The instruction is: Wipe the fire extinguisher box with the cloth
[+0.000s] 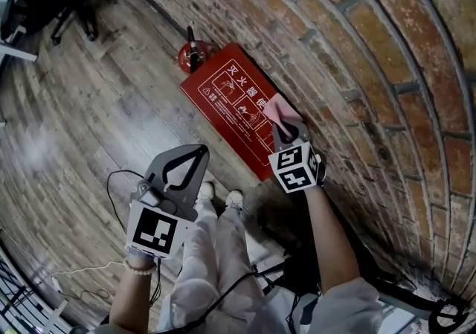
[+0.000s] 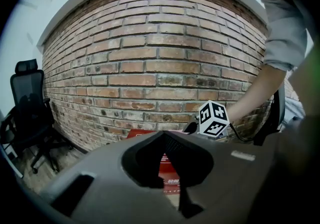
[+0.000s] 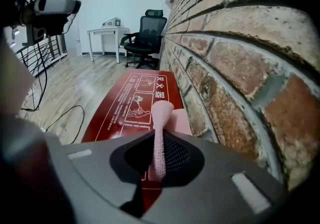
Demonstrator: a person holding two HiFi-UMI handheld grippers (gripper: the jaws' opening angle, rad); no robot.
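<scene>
Right tongs pinch the pink cloth at the fire extinguisher box's near end. The box runs ahead along the brick wall. Left tongs are closed, empty and farther off.

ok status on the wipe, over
Right gripper shut on pink cloth, laid on red box by wall. Left gripper shut, empty, off box. Extinguisher beyond far end.

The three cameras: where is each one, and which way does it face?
Head view: on the person's head, looking down at the box; arms, left gripper and right gripper show.
Left gripper view: on the left gripper, facing the wall; the person's right arm shows.
Right gripper view: on the right gripper, looking along the wall over the box, cloth in its jaws.
Shared: all see the box; both gripper views, the chair.
</scene>
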